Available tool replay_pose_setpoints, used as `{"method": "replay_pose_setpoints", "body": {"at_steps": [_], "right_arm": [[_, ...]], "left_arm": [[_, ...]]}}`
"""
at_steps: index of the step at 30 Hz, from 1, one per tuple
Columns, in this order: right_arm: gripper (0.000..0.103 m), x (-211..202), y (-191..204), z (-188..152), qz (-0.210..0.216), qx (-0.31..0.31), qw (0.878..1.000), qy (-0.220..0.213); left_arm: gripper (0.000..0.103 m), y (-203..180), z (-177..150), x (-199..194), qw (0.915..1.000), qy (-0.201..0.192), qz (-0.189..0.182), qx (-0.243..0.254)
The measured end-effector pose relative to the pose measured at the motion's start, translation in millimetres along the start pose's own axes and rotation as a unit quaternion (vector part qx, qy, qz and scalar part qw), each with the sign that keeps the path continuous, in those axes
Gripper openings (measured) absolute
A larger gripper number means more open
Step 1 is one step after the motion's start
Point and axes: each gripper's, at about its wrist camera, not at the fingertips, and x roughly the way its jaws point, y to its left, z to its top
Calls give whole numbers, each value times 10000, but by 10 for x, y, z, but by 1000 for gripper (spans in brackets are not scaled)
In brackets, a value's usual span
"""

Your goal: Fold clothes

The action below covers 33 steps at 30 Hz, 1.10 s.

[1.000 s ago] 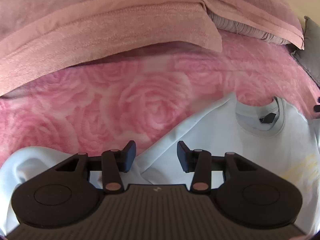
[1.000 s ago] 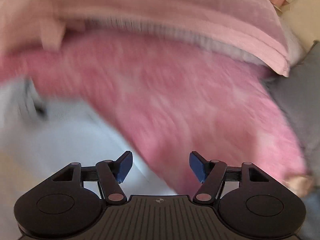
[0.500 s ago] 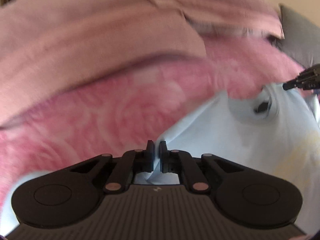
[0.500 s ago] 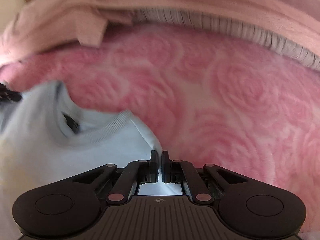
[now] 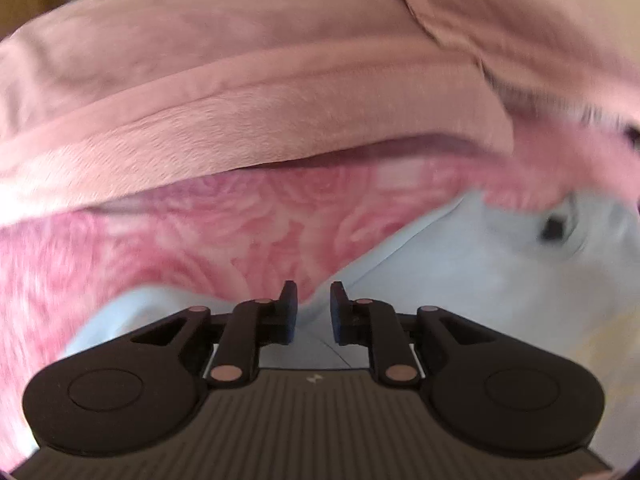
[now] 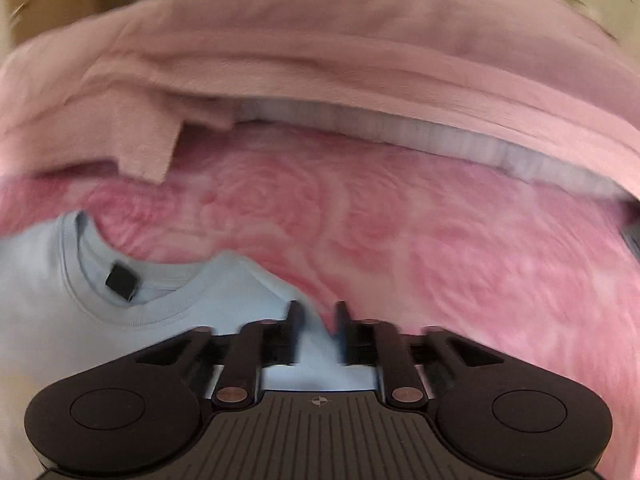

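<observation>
The light blue T-shirt (image 6: pixel 48 280) is smooth matt knit cloth with a ribbed collar. Under it, the rose-patterned blanket (image 6: pixel 400 240) looks plush and fuzzy. Beyond the blanket, the dusty pink bedding (image 5: pixel 240 92) is soft, velvety cloth. The left gripper (image 5: pixel 314 314) and right gripper (image 6: pixel 318 334) are matt black plastic.

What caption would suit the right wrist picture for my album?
Right claw, open, its jaws just opening over the shoulder of a pale blue cotton T-shirt on a pink rose-patterned fleece blanket.
</observation>
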Motion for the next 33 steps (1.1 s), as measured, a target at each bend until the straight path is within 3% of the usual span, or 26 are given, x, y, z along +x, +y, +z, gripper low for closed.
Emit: {"method": "replay_pose_setpoints", "body": {"at_steps": [1,4,7,10,12,15,17,21,23,28,29,30,31,33], "right_arm": [[66,-140,-86,-53,-219,210,9995,-86],[66,-575,-386,-301,-982,465,9940,-130],[66,-768,-631,-621,-1909,28,9807,433],[66,-731,-798,-863,-2231,-256,9711,812],[66,-652,-858,-949,-2481,-426,9641,843],[66,-574,-912,-1072,-3304,-861,9348,984],[65,-723,-1002,-1142,-3666,-637,9225,1022],[66,-1178,-1359,-1363,-3730,570,9131,1543],[66,-1350,-1442,-1378,-3573,701,9216,1348],[66,-1090,-1229,-1184,-3440,-920,9293,984],[59,-1015,-1153,-1194,-3291,-1378,9288,1002],[43,-997,-1088,-1216,-3148,-1726,9283,971],[4,-1048,-1071,-1226,-2998,-1780,9337,817],[4,-1371,-1251,-1197,-2792,-626,9577,312]], "left_arm": [[15,14,-22,-85,9998,-22,-38,-179],[16,10,-139,-356,9984,26,-176,-535],[16,18,-300,-534,9953,224,-252,-910],[16,4,-448,-617,9903,404,-305,-1291],[16,-42,-508,-658,9879,467,-309,-1444],[16,-156,-527,-777,9875,414,-350,-1482],[16,-215,-518,-877,9877,344,-371,-1482],[16,-301,-517,-1063,9859,273,-404,-1599],[17,-332,-541,-1128,9849,260,-398,-1663],[16,-405,-634,-1140,9830,383,-266,-1775],[16,-414,-642,-1154,9823,394,-269,-1814],[16,-423,-643,-1180,9819,374,-290,-1834],[16,-429,-639,-1213,9822,337,-309,-1820],[16,-414,-645,-1283,9824,278,-295,-1825]]}}
